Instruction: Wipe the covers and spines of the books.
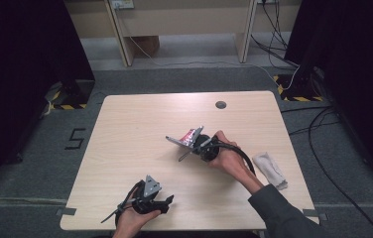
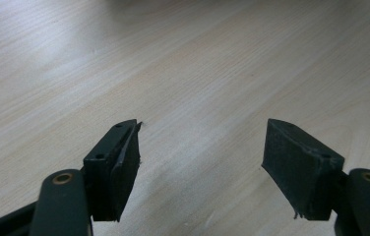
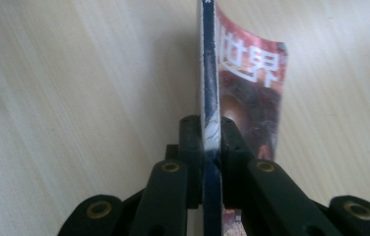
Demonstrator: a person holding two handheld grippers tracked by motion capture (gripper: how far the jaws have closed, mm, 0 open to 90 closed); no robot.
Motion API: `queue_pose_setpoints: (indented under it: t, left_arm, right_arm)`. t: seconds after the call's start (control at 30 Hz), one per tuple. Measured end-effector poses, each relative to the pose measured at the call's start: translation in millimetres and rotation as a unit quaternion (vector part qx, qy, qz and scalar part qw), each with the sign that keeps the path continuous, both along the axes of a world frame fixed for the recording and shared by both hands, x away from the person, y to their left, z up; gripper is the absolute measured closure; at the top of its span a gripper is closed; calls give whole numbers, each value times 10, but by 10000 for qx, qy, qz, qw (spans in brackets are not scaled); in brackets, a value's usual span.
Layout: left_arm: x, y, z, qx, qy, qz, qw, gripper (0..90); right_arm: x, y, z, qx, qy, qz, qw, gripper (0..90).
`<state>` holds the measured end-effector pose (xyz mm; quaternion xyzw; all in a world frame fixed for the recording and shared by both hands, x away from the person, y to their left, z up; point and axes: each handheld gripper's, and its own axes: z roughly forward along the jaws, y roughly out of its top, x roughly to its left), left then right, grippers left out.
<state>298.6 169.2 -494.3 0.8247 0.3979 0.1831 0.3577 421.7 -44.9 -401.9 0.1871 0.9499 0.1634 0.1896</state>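
A thin booklet (image 1: 188,136) with a red and dark cover and white printed characters is held edge-on above the middle of the table. My right gripper (image 1: 196,142) is shut on its lower edge. In the right gripper view the two jaws press on the booklet (image 3: 252,83) from both sides, and my right gripper (image 3: 211,129) shows no gap. My left gripper (image 1: 167,201) rests near the table's front edge, jaws pointing right. In the left gripper view my left gripper (image 2: 202,147) stands open over bare wood, nothing between its pads (image 2: 124,157).
The light wooden table (image 1: 135,124) has a round cable hole (image 1: 220,104) near its far edge. A crumpled white cloth (image 1: 270,168) lies at the right edge. Dark curtains flank the table, and cables run over the grey floor at the right.
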Motion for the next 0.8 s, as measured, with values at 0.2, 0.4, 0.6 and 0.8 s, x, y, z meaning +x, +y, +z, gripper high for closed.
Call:
queue_pose_setpoints:
  t: [0.2,0.4,0.6,0.8]
  left_arm:
    - [0,-1,-12,10,19,-9,10000,297]
    - [2,-6,-17,39,29,-25,10000,297]
    - [-2,-11,-18,72,50,-29,10000,297]
    - [-6,-19,-25,39,44,-23,10000,298]
  right_arm:
    - [-53,55,-227,28,238,58,9997,836]
    - [-110,93,-389,100,389,130,9991,817]
    - [-156,100,-534,183,496,157,9985,780]
    - [-181,84,-614,362,615,71,9974,728]
